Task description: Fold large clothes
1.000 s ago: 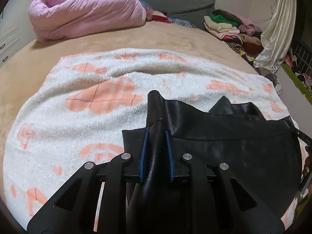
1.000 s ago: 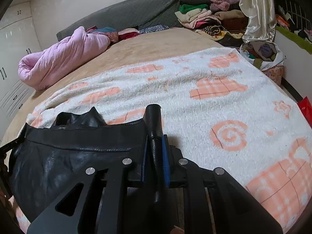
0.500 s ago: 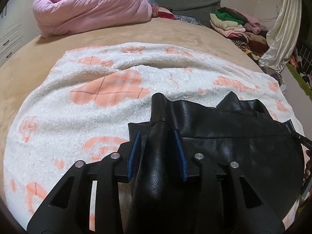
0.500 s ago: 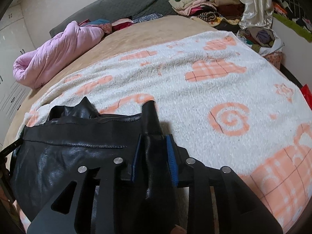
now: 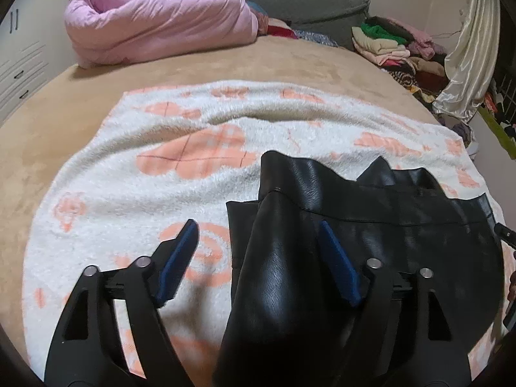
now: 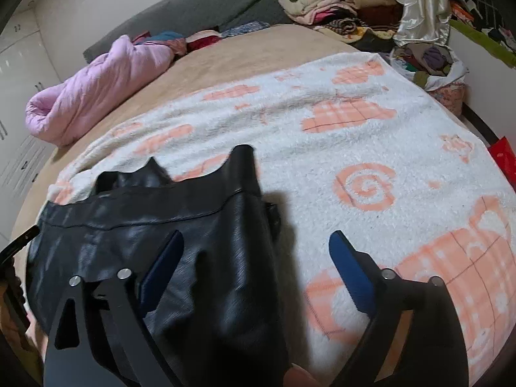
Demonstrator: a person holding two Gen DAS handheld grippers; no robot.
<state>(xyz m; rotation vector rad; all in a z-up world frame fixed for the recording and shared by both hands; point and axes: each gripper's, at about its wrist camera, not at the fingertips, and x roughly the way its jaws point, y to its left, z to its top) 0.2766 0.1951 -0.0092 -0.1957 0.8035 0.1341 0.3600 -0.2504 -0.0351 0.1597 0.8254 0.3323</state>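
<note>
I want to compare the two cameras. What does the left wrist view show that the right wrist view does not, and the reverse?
Only the left wrist view: the left claw, open, its jaws just opened off the black leather garment. Only the right wrist view: the right claw, open likewise, a red bag at the bed's edge, a spiral print. Both: the garment, the white-and-orange blanket, the pink quilt, the clothes pile.

On the bed (image 5: 290, 61) lie one black leather garment (image 5: 403, 242) at the near edge, one white blanket with orange patterns (image 5: 135, 174) beneath it, one rolled pink duvet (image 5: 154, 25) at the far edge, and two grippers, left gripper (image 5: 258, 258) and right gripper (image 6: 254, 258).
</note>
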